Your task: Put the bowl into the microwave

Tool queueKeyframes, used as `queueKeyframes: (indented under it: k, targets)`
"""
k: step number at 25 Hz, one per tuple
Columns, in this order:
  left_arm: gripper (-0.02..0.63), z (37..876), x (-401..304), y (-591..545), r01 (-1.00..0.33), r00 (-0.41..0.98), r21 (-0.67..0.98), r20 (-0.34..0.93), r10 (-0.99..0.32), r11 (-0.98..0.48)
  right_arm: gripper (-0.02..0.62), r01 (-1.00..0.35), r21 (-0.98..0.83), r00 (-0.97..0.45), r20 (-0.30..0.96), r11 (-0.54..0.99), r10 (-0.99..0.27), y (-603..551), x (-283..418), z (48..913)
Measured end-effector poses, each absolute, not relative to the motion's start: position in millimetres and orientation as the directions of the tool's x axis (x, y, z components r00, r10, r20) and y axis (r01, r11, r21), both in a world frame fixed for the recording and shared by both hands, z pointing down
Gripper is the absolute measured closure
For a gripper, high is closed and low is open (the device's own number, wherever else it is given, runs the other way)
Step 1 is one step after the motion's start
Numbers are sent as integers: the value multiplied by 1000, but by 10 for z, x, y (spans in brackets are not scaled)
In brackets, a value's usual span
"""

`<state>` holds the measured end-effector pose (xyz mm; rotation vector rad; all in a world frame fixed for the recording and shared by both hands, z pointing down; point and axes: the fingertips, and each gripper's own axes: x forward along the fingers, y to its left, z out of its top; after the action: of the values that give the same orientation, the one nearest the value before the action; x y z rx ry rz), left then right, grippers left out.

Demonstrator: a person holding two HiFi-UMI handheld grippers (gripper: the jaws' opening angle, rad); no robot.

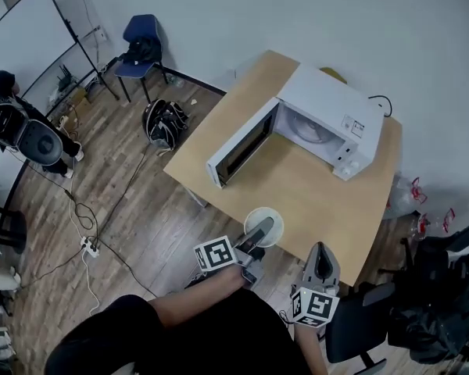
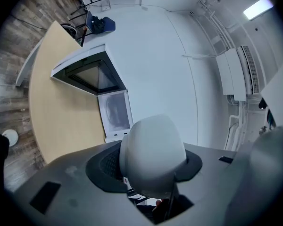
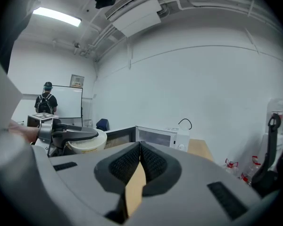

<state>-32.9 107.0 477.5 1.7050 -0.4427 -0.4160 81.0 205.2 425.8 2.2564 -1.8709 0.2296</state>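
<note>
A white bowl (image 1: 258,213) hangs over the near edge of the wooden table (image 1: 297,186), with my left gripper (image 1: 264,226) shut on its rim. In the left gripper view the bowl (image 2: 153,152) fills the space between the jaws, which press on it from both sides. The white microwave (image 1: 332,104) stands at the far side of the table, its door (image 1: 242,147) swung wide open towards the left and its cavity (image 2: 114,111) empty. My right gripper (image 1: 322,258) hovers to the right of the bowl, shut with nothing in it; its pads (image 3: 146,161) touch.
A blue chair (image 1: 141,41) and a black bag (image 1: 164,122) are on the wood floor left of the table. Cables and a power strip (image 1: 86,244) lie nearer. A person (image 1: 16,123) stands at far left. A dark chair with bags (image 1: 430,295) is at right.
</note>
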Motion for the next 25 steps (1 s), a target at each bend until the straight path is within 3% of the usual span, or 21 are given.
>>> queueKeyframes:
  k: [13,25]
  targets:
    - [393,5134,528,-300,-35,938,993,-7,-345,-115,535,-969,104,245,331,-223,-911,803,1320,4288]
    - [393,5660,1175,-1267,-158,915,983,112,-388,-89,535,-960,36,271,362,-277,-892,431,1769,4434]
